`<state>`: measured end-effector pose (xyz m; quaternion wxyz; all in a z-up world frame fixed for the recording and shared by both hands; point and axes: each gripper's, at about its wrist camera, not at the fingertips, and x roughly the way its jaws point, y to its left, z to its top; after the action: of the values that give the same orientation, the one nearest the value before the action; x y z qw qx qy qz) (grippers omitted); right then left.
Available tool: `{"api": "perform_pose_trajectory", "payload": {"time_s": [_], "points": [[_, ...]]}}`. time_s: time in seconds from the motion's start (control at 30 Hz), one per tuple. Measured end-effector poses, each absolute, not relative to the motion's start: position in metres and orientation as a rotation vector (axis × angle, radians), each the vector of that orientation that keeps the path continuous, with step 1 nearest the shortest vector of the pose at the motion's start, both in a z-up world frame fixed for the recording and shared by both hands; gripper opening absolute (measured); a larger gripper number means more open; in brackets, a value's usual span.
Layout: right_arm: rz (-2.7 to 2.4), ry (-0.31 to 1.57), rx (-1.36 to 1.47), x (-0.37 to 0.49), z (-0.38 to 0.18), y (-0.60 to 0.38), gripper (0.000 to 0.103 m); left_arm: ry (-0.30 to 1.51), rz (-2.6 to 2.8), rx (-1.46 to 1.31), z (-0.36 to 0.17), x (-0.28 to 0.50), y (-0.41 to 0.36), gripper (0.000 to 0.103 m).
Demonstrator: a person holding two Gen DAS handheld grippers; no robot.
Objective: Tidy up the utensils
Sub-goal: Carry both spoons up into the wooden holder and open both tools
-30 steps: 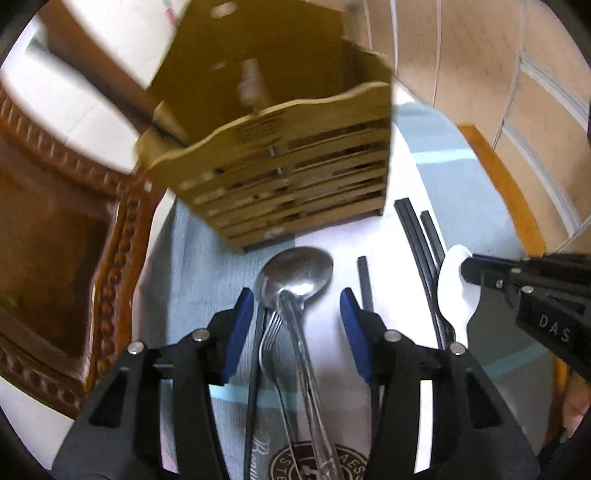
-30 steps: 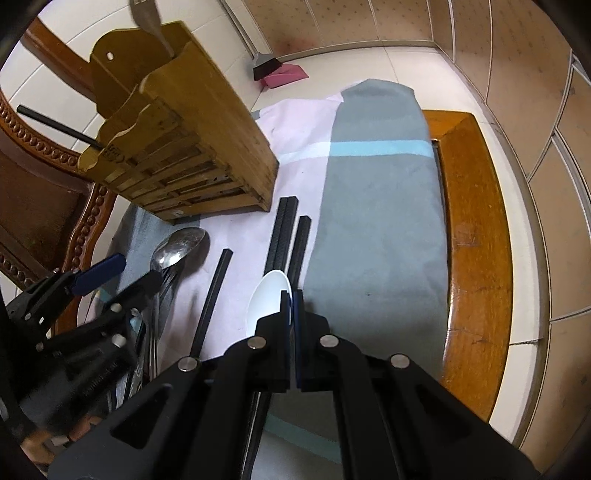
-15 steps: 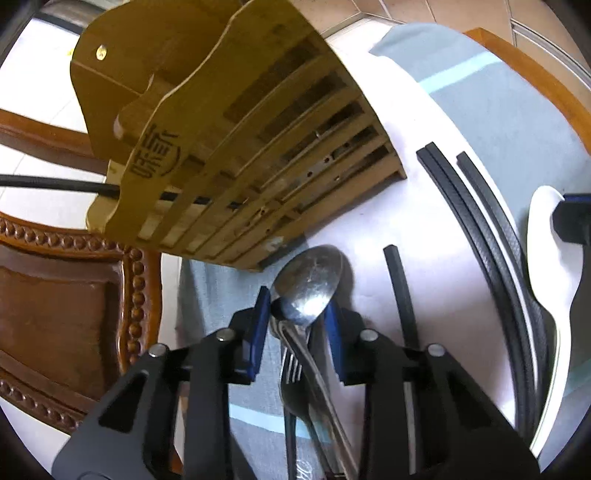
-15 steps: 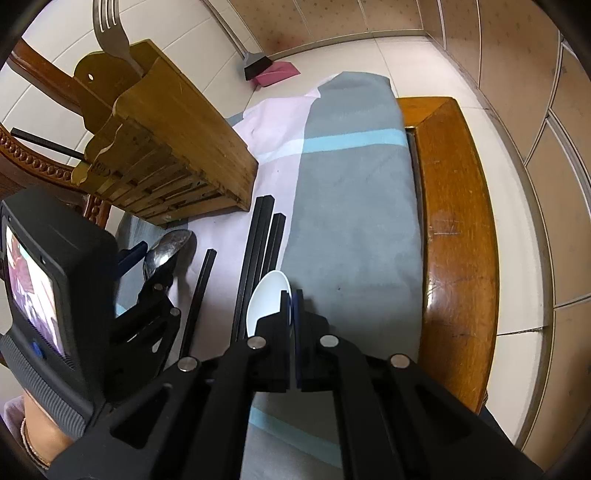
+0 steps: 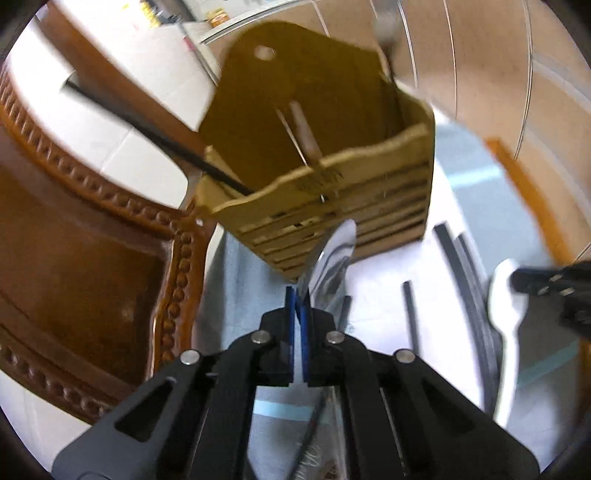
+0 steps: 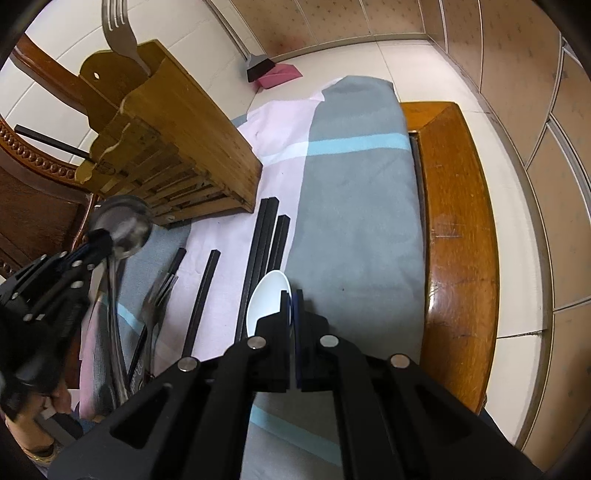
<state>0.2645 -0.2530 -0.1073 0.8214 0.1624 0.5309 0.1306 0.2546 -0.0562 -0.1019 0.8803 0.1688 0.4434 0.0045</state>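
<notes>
My left gripper (image 5: 298,295) is shut on the metal spoon (image 5: 332,258) at its neck and holds it lifted in front of the wooden utensil holder (image 5: 332,192). In the right wrist view the same spoon (image 6: 123,225) hangs in the left gripper (image 6: 96,240) beside the holder (image 6: 177,147). My right gripper (image 6: 292,299) is shut on the white ceramic spoon (image 6: 267,295), also seen in the left wrist view (image 5: 508,302). A fork (image 6: 118,33) and a black chopstick (image 6: 51,142) stand in the holder. A metal fork (image 6: 157,295) lies on the cloth.
Several black chopsticks (image 6: 264,240) lie on the pink and grey cloth (image 6: 354,206) over a wooden stool (image 6: 458,229). A carved wooden chair (image 5: 92,258) stands at the left. A dustpan (image 6: 273,72) lies on the tiled floor.
My left gripper closed on the metal spoon and lifted it off the cloth toward the holder. The right gripper stayed shut on the white spoon.
</notes>
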Motion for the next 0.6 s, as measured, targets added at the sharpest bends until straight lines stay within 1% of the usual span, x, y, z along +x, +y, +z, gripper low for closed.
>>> {"api": "perform_pose_trajectory", "payload": {"time_s": [0.2, 0.37, 0.47, 0.6], "points": [[0.299, 1.021, 0.323, 0.255, -0.078, -0.253, 0.002, 0.842, -0.05, 0.156, -0.078, 0.233, -0.026, 0.002], [0.233, 0.786, 0.173, 0.236, -0.025, -0.24, 0.002, 0.659, -0.026, 0.075, -0.05, 0.216, -0.009, 0.002], [0.203, 0.654, 0.077, 0.225, 0.004, -0.227, 0.002, 0.535, -0.01, 0.036, -0.023, 0.213, -0.003, 0.002], [0.189, 0.54, 0.009, 0.222, 0.04, -0.214, 0.002, 0.385, 0.008, -0.015, 0.015, 0.212, 0.002, 0.003]]}}
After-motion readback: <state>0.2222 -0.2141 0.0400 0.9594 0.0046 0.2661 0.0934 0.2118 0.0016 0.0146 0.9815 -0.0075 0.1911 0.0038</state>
